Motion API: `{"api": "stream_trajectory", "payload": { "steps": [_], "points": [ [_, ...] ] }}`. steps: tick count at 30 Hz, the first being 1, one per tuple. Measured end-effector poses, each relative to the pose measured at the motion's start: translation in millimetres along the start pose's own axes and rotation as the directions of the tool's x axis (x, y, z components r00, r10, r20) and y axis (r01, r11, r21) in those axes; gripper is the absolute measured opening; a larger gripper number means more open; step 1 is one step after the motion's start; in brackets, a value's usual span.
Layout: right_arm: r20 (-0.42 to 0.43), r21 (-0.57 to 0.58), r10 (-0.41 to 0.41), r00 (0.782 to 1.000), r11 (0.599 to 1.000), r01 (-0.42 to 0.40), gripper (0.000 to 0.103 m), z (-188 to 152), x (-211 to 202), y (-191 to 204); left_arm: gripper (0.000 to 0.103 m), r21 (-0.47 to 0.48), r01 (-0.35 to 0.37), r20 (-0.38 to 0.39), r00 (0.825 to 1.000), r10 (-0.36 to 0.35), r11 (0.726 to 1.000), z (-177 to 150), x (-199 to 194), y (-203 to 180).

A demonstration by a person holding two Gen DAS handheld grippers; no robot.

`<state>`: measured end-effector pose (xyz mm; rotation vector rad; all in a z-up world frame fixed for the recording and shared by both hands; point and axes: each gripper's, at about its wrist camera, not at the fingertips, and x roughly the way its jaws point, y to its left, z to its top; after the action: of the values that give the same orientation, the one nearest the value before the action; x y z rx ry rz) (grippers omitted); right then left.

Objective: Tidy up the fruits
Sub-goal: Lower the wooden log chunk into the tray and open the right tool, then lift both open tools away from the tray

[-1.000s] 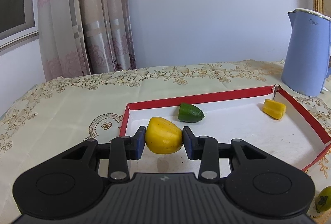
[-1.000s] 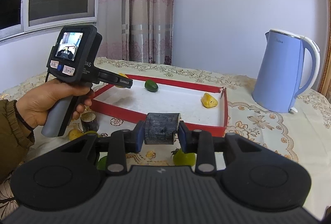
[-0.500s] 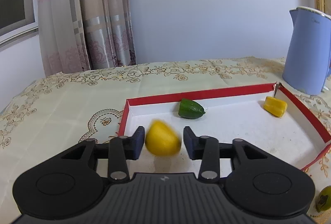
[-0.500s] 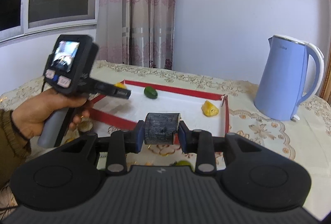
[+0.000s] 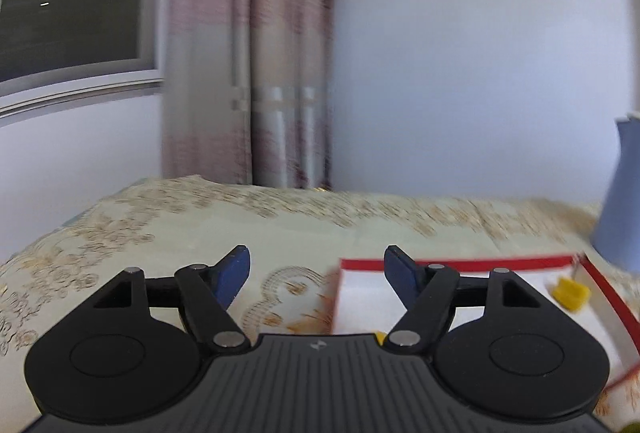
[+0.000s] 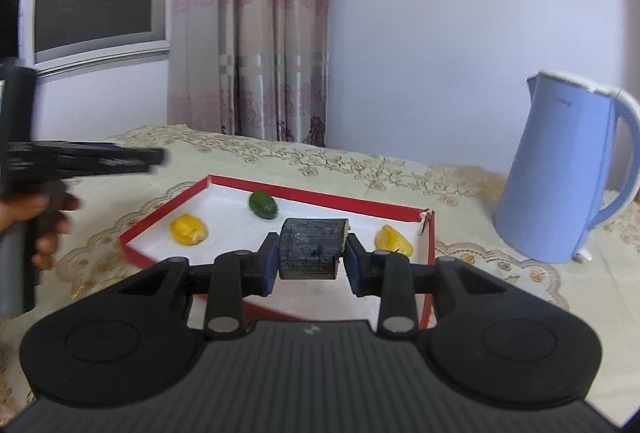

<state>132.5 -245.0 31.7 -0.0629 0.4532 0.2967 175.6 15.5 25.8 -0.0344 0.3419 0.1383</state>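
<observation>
Our left hand-held gripper (image 5: 316,273) – jaws just widening, nothing between them – hangs over the worktop (image 6: 460,189); in the shallow red-rimmed white tray (image 6: 320,195) (from the left) lie a yellow fruit piece (image 6: 189,229), green one (image 6: 263,205), and another yellow (image 6: 394,238); our right hand-held gripper (image 6: 310,260) clamps a dark cylindrical chunk (image 6: 312,248).

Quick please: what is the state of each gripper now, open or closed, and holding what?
Left gripper: open, jaws just opened, nothing between them.
Right gripper: closed on a dark cylindrical piece.

The tray's (image 6: 428,233) white middle lay bare between yellow fruit (image 6: 189,229), green fruit (image 6: 262,205) and yellow piece (image 6: 394,238); the kettle (image 6: 560,173) blocked its right side.
</observation>
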Motion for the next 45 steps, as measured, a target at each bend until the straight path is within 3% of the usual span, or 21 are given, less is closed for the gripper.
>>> {"api": "stream_trajectory", "payload": {
  "steps": [12, 21, 25, 31, 34, 38, 42, 45],
  "points": [
    [-0.188, -0.029, -0.049, 0.981, 0.999, 0.044, 0.032, 21, 119, -13, 0.074, -0.056, -0.024, -0.022, 0.999, 0.023, 0.998, -4, 8, 9],
    [-0.256, -0.059, -0.1, 0.961, 0.994, 0.088, 0.034, 22, 165, -14, 0.074, -0.066, -0.027, -0.042, 0.999, 0.025, 0.997, -6, 13, 10],
    [-0.19, -0.003, -0.093, 0.977, 0.996, 0.094, 0.04, 26, 138, -19, 0.074, -0.087, 0.001, -0.065, 0.998, -0.007, 0.996, -6, 14, 10],
    [0.001, 0.039, -0.097, 0.995, 0.995, 0.097, 0.042, 19, 36, -22, 0.077, -0.167, 0.08, -0.053, 0.995, -0.09, 0.983, 6, -3, 19],
    [0.117, 0.101, -0.132, 0.984, 0.988, 0.12, 0.05, 2, -18, -23, 0.08, -0.17, 0.153, -0.059, 0.985, -0.165, 0.974, 8, -22, 25],
    [0.244, 0.175, -0.078, 0.967, 0.984, 0.035, 0.068, -28, -59, -18, 0.085, -0.142, 0.195, -0.06, 0.977, -0.205, 0.97, -9, -58, 36],
    [0.222, 0.098, -0.033, 0.975, 0.995, 0.012, 0.068, -46, -53, -14, 0.085, -0.099, 0.194, -0.109, 0.973, -0.205, 0.976, -45, -84, 47],
    [0.157, 0.124, -0.02, 0.987, 0.992, 0.0, 0.066, -50, -42, -19, 0.085, -0.026, 0.195, -0.17, 0.966, -0.196, 0.981, -68, -93, 45]
  ]
}}
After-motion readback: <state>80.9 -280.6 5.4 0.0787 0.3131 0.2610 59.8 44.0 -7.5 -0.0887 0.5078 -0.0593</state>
